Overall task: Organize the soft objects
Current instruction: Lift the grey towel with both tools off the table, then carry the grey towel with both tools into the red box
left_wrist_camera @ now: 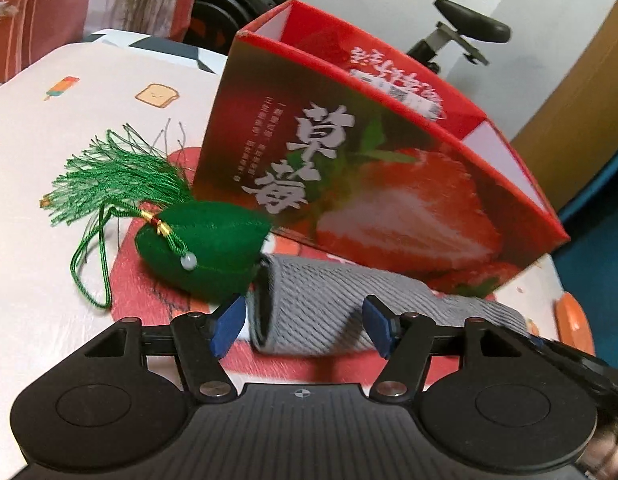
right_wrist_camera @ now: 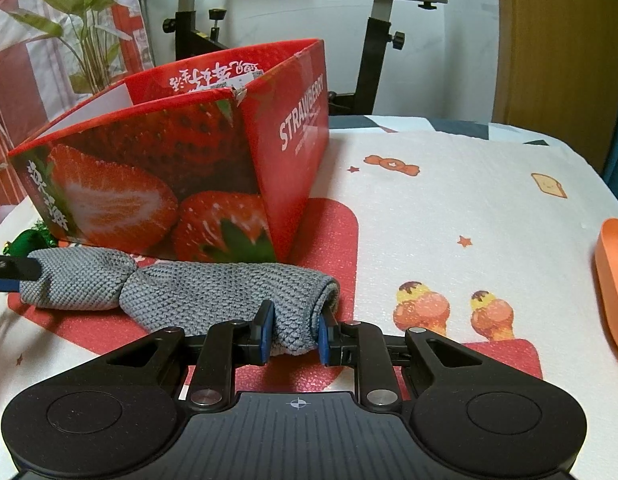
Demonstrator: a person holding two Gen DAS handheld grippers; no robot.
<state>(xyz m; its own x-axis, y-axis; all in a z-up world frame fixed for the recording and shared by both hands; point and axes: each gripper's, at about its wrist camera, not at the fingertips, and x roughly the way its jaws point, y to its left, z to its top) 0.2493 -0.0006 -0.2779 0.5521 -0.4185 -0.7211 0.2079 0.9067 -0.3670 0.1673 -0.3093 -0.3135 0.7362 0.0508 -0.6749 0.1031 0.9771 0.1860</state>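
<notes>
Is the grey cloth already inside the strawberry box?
No, the grey cloth lies on the table in front of the strawberry box.

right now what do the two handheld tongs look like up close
Both look alike. The left tongs and right tongs have matte black bodies with a ribbed centre plate bearing a small crosshair mark, two round raised discs at the sides, black link arms on silver pivot pins, and blue pads on the fingertips. No cables or sleeves show.

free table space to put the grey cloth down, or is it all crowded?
Free: the tablecloth right of the strawberry box, up to the orange dish. Also the stretch left of the green tasselled sachet. Crowded: in front of the box, where the grey cloth, sachet and both grippers sit.
</notes>
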